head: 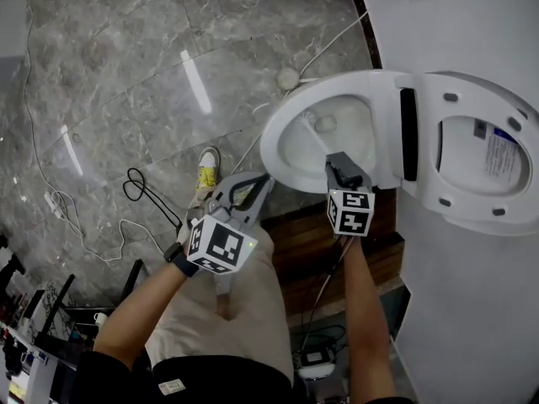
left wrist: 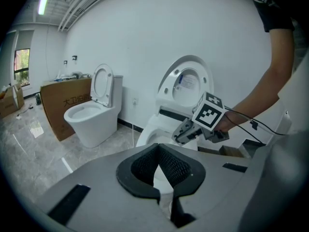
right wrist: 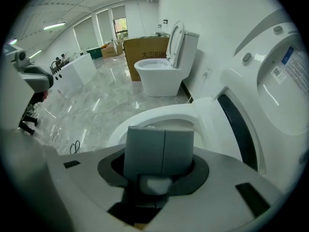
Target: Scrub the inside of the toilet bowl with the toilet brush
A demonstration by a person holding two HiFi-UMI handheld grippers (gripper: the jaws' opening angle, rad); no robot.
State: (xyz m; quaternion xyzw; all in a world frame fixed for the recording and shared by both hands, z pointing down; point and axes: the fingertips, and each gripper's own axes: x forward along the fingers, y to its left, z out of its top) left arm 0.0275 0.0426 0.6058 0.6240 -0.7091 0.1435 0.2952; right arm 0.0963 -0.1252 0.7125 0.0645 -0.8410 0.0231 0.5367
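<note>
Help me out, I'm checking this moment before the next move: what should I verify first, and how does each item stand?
1. Right tool shut on the toilet brush handle: ok.
2. Brush reaches inside the toilet bowl: ok.
3. Seat raised, out of the way: ok.
4. Left tool shut, empty, outside the bowl: ok.
5. Brush pressing against the bowl wall: cannot tell.

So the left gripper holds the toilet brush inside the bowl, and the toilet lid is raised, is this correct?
Not quite: it is the right gripper that holds the toilet brush inside the bowl, as the head view shows. The left gripper is shut on nothing, outside the bowl. The toilet lid is raised.
</note>
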